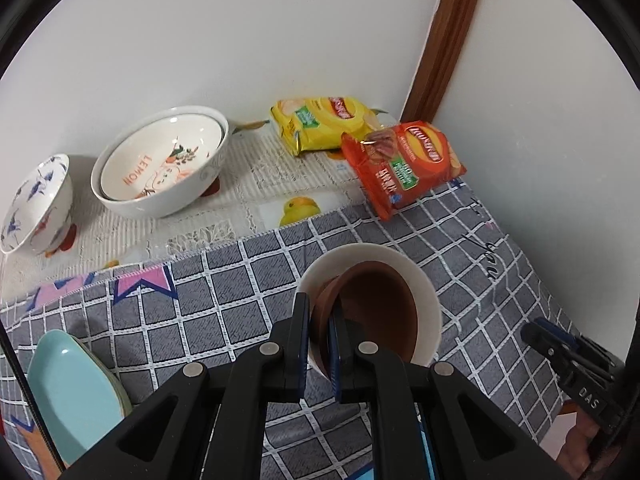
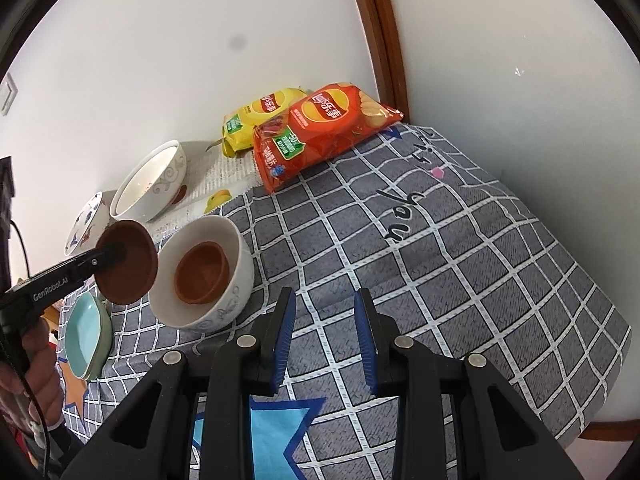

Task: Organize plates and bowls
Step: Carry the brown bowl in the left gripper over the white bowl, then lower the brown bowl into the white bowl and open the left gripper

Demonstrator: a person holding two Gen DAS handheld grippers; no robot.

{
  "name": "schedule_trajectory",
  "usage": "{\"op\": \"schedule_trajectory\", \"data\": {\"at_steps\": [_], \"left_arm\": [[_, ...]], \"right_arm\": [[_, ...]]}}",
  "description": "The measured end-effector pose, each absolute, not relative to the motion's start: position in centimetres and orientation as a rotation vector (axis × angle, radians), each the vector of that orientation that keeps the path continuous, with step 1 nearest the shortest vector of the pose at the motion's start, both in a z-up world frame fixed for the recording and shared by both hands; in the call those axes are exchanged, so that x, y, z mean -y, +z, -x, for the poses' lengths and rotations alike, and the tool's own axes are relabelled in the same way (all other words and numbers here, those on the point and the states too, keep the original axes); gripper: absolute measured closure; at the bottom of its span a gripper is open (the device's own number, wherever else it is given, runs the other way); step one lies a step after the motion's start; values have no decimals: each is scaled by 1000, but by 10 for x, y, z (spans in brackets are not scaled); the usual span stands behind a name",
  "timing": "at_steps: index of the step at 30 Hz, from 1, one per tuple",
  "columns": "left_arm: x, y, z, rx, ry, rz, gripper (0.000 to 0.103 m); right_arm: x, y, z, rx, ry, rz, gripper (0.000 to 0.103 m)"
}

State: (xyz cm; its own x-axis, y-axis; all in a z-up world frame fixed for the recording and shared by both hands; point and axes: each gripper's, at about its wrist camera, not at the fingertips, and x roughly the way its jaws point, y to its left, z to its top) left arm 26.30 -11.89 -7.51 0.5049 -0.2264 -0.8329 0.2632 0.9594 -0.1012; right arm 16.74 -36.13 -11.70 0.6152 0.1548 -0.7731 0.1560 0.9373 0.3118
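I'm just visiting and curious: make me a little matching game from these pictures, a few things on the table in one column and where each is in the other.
Things:
1. brown bowl
2. second brown bowl
3. red chip bag
4. turquoise dishes

Places:
A. stacked at the table's near left edge
B. inside the white bowl
C. pinched in the left gripper
D. leaning on the yellow chip bag

Pairs: 1-C, 2-B, 3-D, 4-A

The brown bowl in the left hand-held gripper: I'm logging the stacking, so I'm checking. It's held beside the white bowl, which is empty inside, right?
Not quite. The left hand-held gripper does hold a brown bowl beside the white bowl, but that bowl is not empty: the right wrist view shows a second brown bowl already sitting inside it.
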Motion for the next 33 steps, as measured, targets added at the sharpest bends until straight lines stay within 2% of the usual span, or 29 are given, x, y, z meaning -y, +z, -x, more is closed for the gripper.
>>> {"op": "schedule_trajectory", "data": {"at_steps": [14, 33], "left_arm": [[129, -108, -286, -1050, -271, -43, 94], [135, -124, -293, -1078, -302, -26, 94]], "right_arm": [[363, -143, -174, -952, 15, -407, 73], [361, -152, -181, -974, 22, -400, 73]]}}
